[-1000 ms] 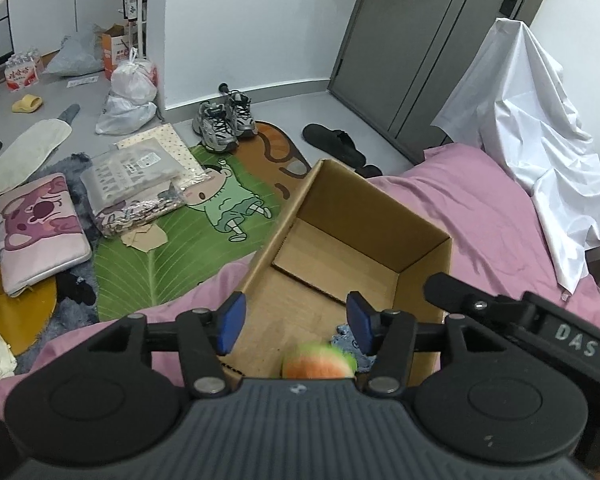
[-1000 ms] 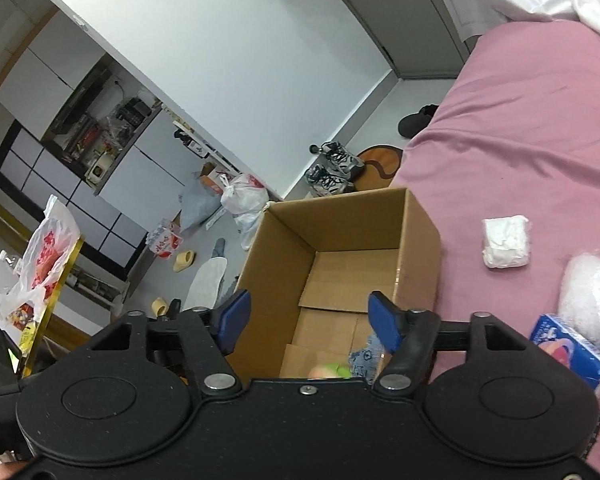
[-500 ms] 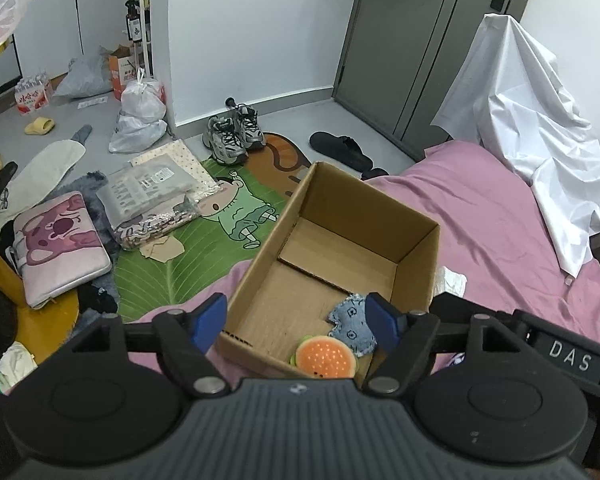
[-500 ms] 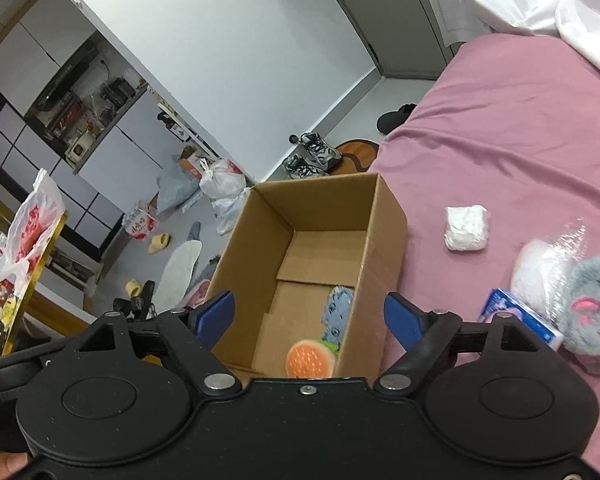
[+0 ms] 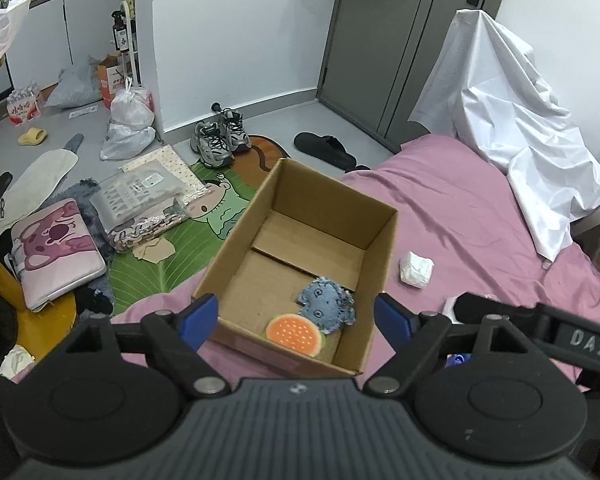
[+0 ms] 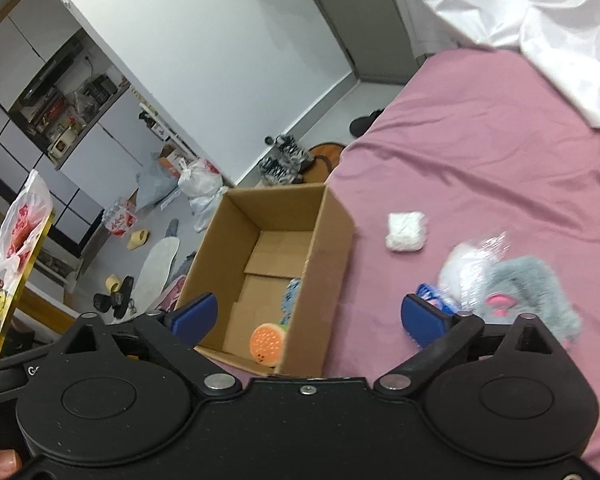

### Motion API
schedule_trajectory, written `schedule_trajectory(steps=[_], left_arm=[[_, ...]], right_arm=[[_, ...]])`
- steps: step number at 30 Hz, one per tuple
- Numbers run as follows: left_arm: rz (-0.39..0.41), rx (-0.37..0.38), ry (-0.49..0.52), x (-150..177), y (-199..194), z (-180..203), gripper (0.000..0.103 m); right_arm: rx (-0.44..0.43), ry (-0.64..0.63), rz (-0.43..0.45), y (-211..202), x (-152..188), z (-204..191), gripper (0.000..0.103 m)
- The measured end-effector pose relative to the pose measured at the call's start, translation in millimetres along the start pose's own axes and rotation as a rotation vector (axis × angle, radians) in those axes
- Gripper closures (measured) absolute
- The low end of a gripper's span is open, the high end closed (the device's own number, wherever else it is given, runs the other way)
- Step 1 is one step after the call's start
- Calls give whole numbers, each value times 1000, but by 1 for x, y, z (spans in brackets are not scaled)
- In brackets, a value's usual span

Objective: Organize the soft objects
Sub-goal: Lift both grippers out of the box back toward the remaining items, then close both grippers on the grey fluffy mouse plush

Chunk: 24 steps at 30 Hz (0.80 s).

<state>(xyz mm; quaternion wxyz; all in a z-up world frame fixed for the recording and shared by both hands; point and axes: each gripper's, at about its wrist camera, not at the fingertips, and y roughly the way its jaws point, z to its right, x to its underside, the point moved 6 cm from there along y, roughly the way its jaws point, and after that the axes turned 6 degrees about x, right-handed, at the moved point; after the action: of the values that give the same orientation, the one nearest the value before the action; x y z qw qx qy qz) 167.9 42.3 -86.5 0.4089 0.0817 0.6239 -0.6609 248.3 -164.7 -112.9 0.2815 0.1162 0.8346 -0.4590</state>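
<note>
Burger plush (image 5: 295,330) in box (image 5: 380,246) near corner, beside blue plush (image 5: 327,299).

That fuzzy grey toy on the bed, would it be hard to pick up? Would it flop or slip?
The grey toy looks plush with long fur, so it would probably squash between fingers rather than slip. It is likely light for its size and floppy. Lying slumped on the pink sheet, it seems unlikely to roll. The crinkly plastic wrap against it might drag along.
</note>
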Motion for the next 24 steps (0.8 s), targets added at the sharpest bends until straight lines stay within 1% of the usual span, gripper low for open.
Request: schedule_trajectory(steps=[1, 8, 11, 18, 24], left_arm=[[-1, 1, -1, 1, -1, 3, 19], [1, 2, 9, 6, -4, 24, 19], [3, 13, 22, 8, -4, 36, 19], [4, 40, 19, 16, 2, 60, 19], [-13, 70, 20, 26, 14, 83, 19]], right_arm=[[5, 3, 10, -3, -1, 4, 0], [16, 59, 38, -16, -9, 30, 0], [14, 80, 47, -20, -11, 40, 0], [50, 148, 37, -20, -6, 70, 0], [61, 224, 50, -25, -7, 103, 0]])
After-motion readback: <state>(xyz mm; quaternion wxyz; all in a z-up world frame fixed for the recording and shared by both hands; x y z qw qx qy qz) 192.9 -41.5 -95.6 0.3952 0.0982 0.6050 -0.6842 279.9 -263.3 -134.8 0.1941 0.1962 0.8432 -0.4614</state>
